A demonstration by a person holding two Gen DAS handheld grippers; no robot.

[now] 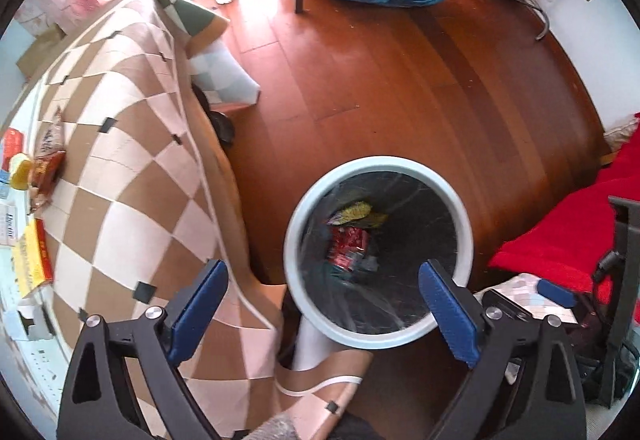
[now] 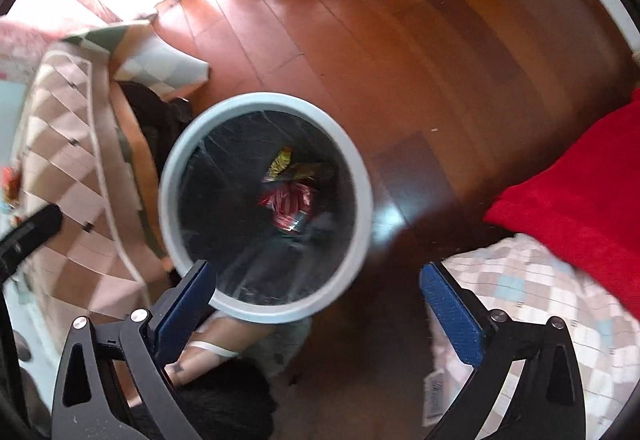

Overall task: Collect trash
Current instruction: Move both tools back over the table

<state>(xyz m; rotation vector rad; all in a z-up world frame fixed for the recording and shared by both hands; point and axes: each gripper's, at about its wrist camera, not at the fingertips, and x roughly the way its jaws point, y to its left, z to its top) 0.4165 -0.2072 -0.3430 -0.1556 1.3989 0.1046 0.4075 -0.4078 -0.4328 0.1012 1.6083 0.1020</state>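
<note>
Lying crumpled, red wrapper [image 1: 349, 248], black-lined bin [image 1: 316, 314]

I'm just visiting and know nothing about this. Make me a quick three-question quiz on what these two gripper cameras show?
1. True or false: the left gripper is holding a wrapper.
2. What already lies inside the trash bin?
3. Where is trash left to collect: A) on the checkered tablecloth, B) on the red blanket?

Key:
1. False; it is open, as is the right gripper.
2. Red wrapper and yellow wrapper.
3. A: snack packets.
</note>
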